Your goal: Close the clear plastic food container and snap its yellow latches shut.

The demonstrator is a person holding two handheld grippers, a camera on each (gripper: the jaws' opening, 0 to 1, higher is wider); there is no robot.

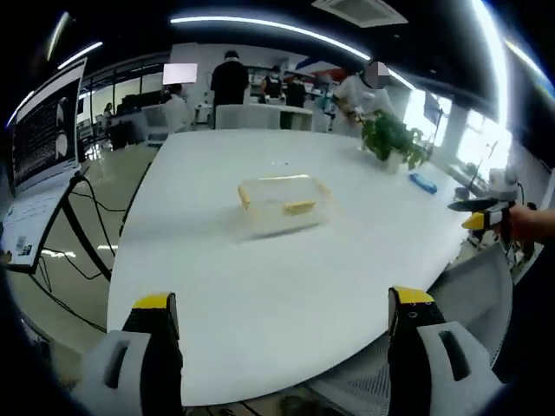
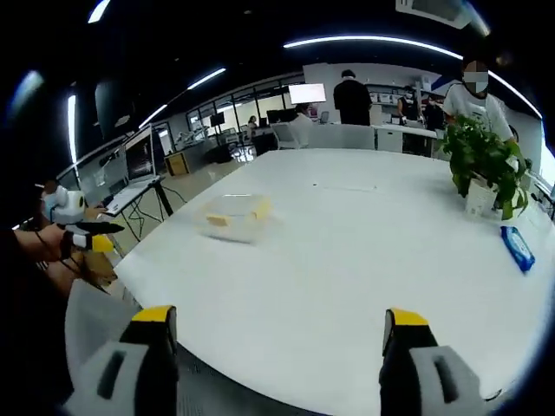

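Note:
A clear plastic food container (image 1: 284,204) with yellow latches lies on the white table (image 1: 217,277), well beyond my left gripper (image 1: 283,305), whose jaws stand wide apart and hold nothing. In the right gripper view the same container (image 2: 234,216) sits far off to the left on the table (image 2: 347,260). My right gripper (image 2: 274,321) is open and empty above the near table edge. Each gripper shows at the other view's edge: the right gripper (image 1: 482,213) far right, the left gripper (image 2: 85,234) far left.
A potted plant (image 1: 395,139) (image 2: 486,160) and a small blue object (image 1: 423,183) (image 2: 517,246) stand on the table's far side. A monitor on a stand (image 1: 43,130) is at the left. Several people stand at the back. A grey chair (image 1: 468,303) sits below the near edge.

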